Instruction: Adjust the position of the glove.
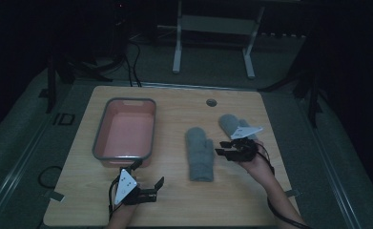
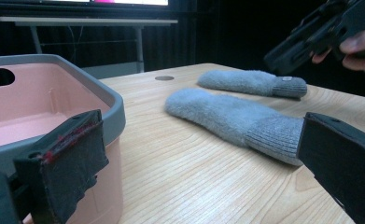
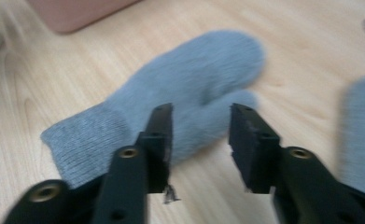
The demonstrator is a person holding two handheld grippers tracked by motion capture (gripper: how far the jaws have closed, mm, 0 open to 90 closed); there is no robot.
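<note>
- Right gripper [image 1: 227,148]: jaws parted, nothing between them, held above the table between the two mittens. In the right gripper view its tips [image 3: 201,135] frame the thumb side of the near grey woolly mitten [image 3: 171,100].
- Near grey mitten [image 1: 199,151]: flat on the light wooden table [image 1: 174,200], mid-table, ribbed cuff toward the person, fingertips pointing away.
- Second grey woolly mitten [image 1: 231,125]: just right of the first, further back, partly under the right gripper's grey plate.
- Left gripper [image 1: 148,174]: jaws wide apart, empty, low at the front left of the table, just beside the near end of the pink plastic tub with grey rim [image 1: 98,138].
- Left gripper view: tub wall [image 2: 117,109] just behind one jaw, the near mitten's cuff [image 2: 273,135] beside the other.
</note>
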